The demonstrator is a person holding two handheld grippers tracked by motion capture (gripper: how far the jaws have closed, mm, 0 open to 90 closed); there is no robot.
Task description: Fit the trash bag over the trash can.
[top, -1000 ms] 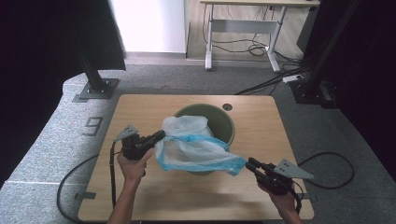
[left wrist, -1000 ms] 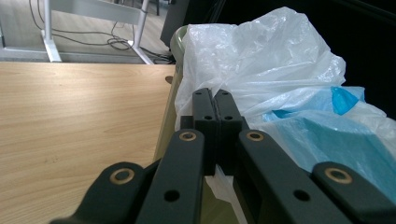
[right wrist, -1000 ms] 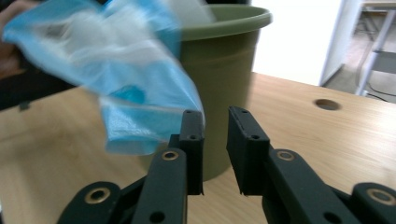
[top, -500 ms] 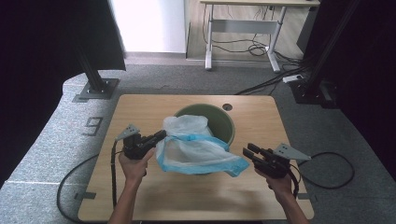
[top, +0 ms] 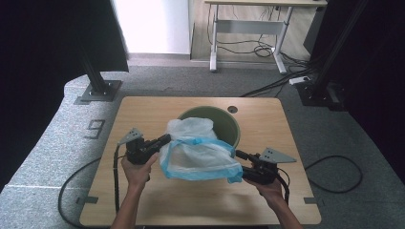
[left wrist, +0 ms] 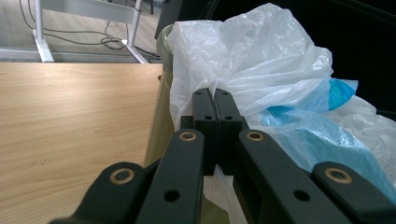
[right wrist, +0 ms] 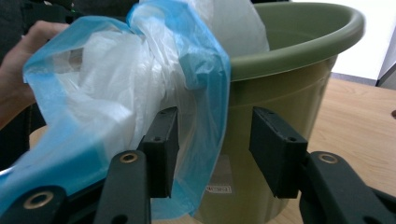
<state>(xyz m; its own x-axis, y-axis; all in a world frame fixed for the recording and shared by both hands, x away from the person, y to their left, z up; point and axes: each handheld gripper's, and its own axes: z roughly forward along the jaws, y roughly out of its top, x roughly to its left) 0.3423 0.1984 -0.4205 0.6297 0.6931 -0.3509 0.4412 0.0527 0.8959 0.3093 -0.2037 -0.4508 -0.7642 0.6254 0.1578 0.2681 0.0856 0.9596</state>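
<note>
Wooden table (top: 143, 200) on grey carpet (top: 43, 157): left gripper (top: 165, 140) clamped on plastic bag (top: 200, 152) at nine o'clock, right gripper (top: 239, 155) agape at three, green bucket (top: 229, 121) at twelve.

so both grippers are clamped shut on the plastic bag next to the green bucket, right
Not quite: only the left gripper is shut on the plastic bag. The right gripper view shows the right gripper open, its jaws apart around the blue edge beside the green bucket.

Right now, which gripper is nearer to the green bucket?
Left. The left gripper, shut on the plastic bag, sits beside the green bucket; the right gripper, open, is slightly farther off.
</note>
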